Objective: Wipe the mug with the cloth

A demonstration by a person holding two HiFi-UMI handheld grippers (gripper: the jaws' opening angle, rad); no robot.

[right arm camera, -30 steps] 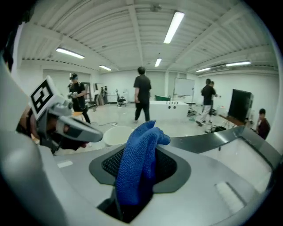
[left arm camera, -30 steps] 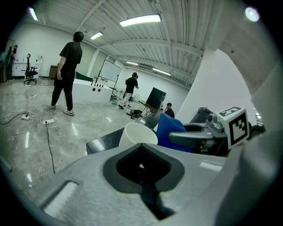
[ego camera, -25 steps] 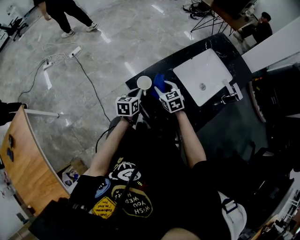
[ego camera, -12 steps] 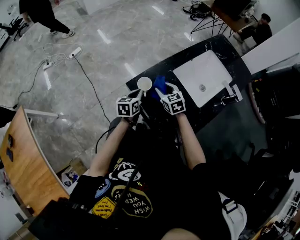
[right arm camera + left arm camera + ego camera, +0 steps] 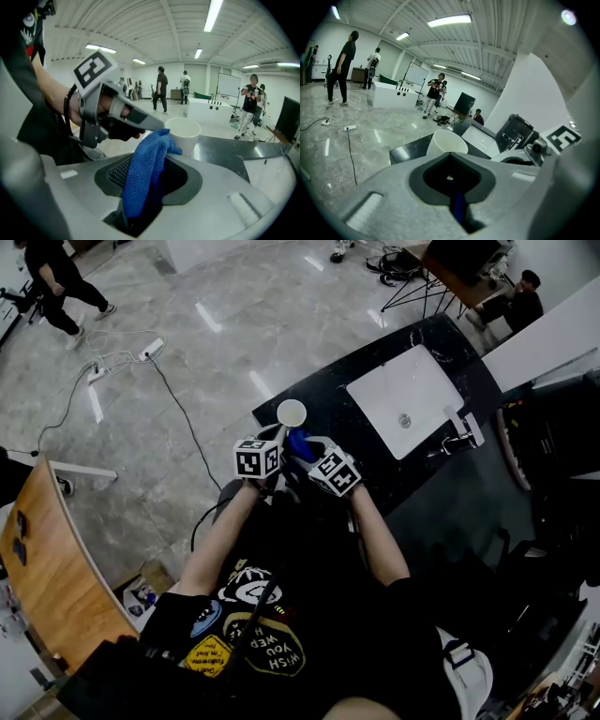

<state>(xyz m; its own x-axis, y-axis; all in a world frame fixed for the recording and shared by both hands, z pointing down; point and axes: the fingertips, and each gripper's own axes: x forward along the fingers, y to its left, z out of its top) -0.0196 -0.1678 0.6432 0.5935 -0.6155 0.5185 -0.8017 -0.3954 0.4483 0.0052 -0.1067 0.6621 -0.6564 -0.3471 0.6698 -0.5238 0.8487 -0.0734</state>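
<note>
A white mug (image 5: 292, 413) hangs over the near-left corner of the black counter (image 5: 375, 465). My left gripper (image 5: 277, 432) is shut at its near side, apparently on the handle, which the jaws hide. In the left gripper view the mug (image 5: 446, 143) rises just past the closed jaws. My right gripper (image 5: 305, 448) is shut on a blue cloth (image 5: 298, 443), right beside the left gripper and just below the mug. In the right gripper view the cloth (image 5: 145, 173) bulges up from the jaws, its top fold against the mug (image 5: 183, 133), with the left gripper (image 5: 140, 123) alongside.
A white sink (image 5: 408, 395) with a faucet (image 5: 459, 427) is set into the counter to the right. Cables and a power strip (image 5: 122, 357) lie on the grey floor. A wooden desk (image 5: 47, 568) stands at the left. People stand in the background.
My right gripper has carried the blue cloth leftward and nearer to me, rolling as it went, up beside the left gripper and the mug. The left gripper and mug have stayed put.
</note>
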